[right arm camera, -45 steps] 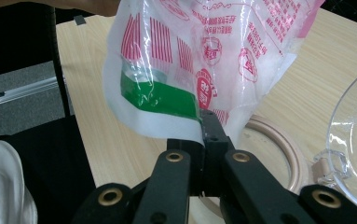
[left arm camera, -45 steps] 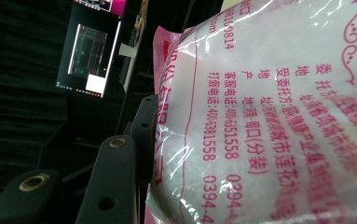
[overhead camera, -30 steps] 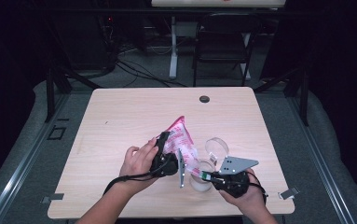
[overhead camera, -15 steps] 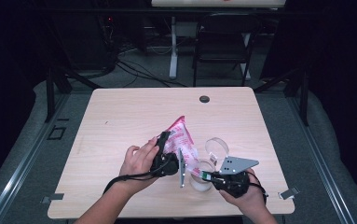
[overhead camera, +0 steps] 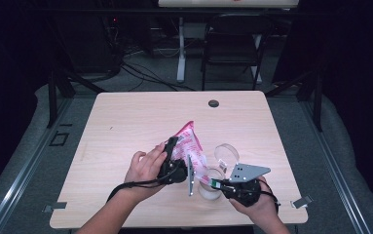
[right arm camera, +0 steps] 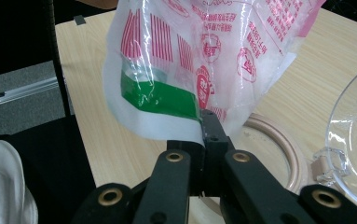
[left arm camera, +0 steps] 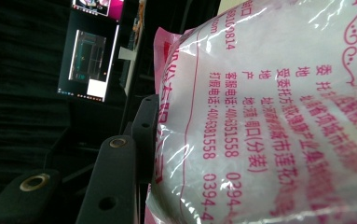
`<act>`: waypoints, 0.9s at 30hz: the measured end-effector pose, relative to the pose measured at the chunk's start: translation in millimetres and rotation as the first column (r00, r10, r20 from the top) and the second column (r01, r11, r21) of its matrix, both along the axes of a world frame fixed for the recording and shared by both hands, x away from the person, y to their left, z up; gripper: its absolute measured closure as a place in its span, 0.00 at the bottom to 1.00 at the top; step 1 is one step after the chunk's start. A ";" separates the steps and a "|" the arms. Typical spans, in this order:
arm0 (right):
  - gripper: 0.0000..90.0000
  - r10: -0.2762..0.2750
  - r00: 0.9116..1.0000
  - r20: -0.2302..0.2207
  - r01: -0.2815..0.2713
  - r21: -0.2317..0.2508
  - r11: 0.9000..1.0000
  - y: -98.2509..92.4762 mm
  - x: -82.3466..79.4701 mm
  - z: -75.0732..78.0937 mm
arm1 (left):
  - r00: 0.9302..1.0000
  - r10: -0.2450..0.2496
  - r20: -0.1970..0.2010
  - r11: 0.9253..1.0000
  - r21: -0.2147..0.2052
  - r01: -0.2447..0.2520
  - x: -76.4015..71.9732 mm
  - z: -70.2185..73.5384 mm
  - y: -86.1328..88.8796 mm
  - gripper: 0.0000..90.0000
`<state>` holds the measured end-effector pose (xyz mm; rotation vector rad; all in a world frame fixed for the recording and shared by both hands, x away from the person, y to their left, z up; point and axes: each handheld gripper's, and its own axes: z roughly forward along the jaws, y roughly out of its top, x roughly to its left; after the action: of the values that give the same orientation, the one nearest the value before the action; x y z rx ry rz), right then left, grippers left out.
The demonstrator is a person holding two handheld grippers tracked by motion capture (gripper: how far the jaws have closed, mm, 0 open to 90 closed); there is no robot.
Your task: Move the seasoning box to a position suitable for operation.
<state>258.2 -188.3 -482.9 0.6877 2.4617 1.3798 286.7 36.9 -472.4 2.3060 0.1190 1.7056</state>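
a light wooden table is shown, with a small dark round grommet set near the middle of its far edge. metal brackets are seen at its near corners. beyond the table, a dark chair, a white upright post and loose cables are seen on grey flooring. a lit monitor is seen in the dark background of the left gripper view.

Dim room, grey floor. At frame centre, pale wooden table (round grommet near far edge). Upper right, black chair; upper left, cables.
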 end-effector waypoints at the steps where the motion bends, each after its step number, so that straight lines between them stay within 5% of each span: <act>1: 1.00 0.000 1.000 0.000 0.000 0.001 1.000 0.0 0.0 -0.1 | 1.000 -0.001 -0.003 1.000 0.001 0.001 0.1 0.2 -0.1 0.67; 27: 1.00 -0.001 1.000 0.001 0.001 0.002 1.000 -0.4 -0.4 -0.8 | 1.000 -0.013 0.004 0.999 0.041 0.012 0.3 4.6 -2.0 0.67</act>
<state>257.8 -188.6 -483.8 0.6887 2.4592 1.3824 287.0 34.9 -467.8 2.3268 0.0695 1.7227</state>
